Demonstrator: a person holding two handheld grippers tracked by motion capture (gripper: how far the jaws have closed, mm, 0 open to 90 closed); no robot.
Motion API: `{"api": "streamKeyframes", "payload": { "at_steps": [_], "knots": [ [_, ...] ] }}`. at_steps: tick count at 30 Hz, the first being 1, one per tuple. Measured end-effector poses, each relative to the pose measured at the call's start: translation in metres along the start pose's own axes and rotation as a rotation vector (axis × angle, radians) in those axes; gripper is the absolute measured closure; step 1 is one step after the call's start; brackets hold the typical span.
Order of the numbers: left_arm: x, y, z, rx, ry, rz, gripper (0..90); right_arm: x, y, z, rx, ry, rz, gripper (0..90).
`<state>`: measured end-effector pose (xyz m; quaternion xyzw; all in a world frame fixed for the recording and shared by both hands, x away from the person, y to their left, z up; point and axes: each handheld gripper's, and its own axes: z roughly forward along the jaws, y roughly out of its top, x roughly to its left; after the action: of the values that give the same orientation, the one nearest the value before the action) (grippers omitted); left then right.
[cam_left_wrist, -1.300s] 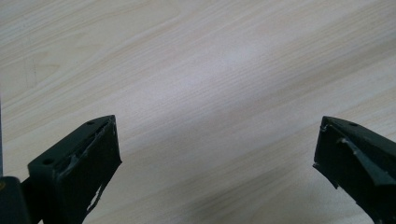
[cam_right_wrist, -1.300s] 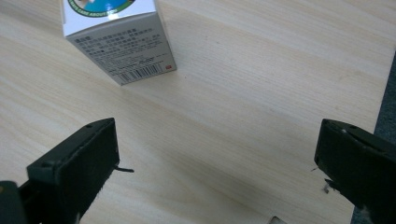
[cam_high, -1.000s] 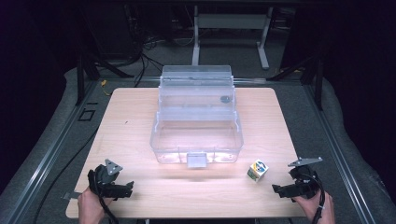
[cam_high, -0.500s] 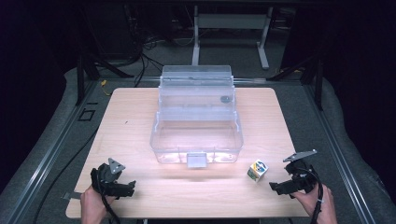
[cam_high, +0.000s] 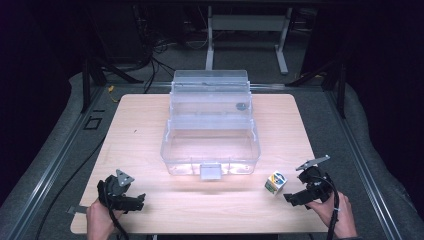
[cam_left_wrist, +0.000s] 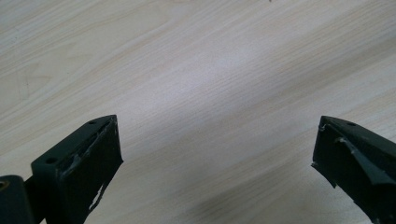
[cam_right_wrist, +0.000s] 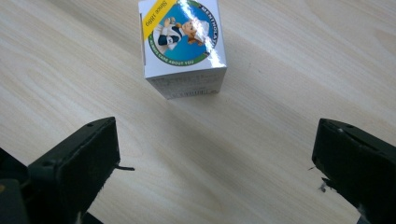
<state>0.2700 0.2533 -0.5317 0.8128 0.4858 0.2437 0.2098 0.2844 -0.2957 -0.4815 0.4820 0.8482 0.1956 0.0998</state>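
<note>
A small white box (cam_high: 275, 183) with a round blue-and-green label and a yellow stripe stands on the wooden table, right of the clear plastic box's front. In the right gripper view this small box (cam_right_wrist: 182, 44) sits just beyond the wide-apart jaws. My right gripper (cam_high: 292, 198) is open, a short way right of the small box and pointing at it. My left gripper (cam_high: 140, 201) rests open near the front left of the table. Bare wood lies between the jaws of the left gripper (cam_left_wrist: 217, 154).
A clear plastic storage box (cam_high: 210, 145) with a raised tiered lid and a grey front latch (cam_high: 210, 171) stands at the middle of the wooden table (cam_high: 135, 130). Dark frame legs and cables lie on the floor behind the table.
My right gripper has shifted a little left and forward, closer to the small box. The left gripper has edged slightly forward. The boxes have not moved.
</note>
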Motion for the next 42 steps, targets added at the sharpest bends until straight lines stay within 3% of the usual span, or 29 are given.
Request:
{"api": "streamKeyframes", "payload": {
  "at_steps": [13,15,16,17,20,21,22,25,33,42],
  "knots": [
    [0.000,-0.001,0.002,0.009,-0.012,0.001,0.3,0.009,0.024,0.003,0.046,0.021,-0.052,0.8],
    [0.000,0.000,0.002,0.011,-0.015,0.011,0.3,0.011,0.031,0.000,0.102,-0.004,-0.063,0.8],
    [0.000,0.000,0.002,0.009,-0.015,0.010,0.3,0.012,0.032,0.004,0.070,0.015,-0.058,0.8],
    [-0.001,0.000,0.002,0.009,-0.015,0.011,0.3,0.012,0.034,0.004,0.079,0.021,-0.057,0.8],
    [-0.001,0.000,0.002,0.013,-0.014,0.016,0.3,0.015,0.043,0.005,0.119,-0.008,-0.074,0.8],
    [-0.001,0.000,0.002,0.016,-0.014,0.017,0.3,0.016,0.045,0.006,0.129,-0.002,-0.074,0.6],
    [-0.001,0.000,0.002,0.017,-0.015,0.017,0.3,0.013,0.047,0.010,0.105,0.095,-0.065,0.0],
    [-0.002,0.000,0.002,0.018,-0.016,0.016,0.3,0.017,0.054,0.012,0.141,0.034,-0.075,0.0],
    [-0.002,0.000,0.003,0.022,-0.019,0.020,0.3,0.020,0.071,0.023,0.186,0.055,-0.099,0.6],
    [-0.002,0.000,0.004,0.032,-0.022,0.025,0.5,0.020,0.080,0.035,0.201,0.034,-0.125,17.4]
  ]
}}
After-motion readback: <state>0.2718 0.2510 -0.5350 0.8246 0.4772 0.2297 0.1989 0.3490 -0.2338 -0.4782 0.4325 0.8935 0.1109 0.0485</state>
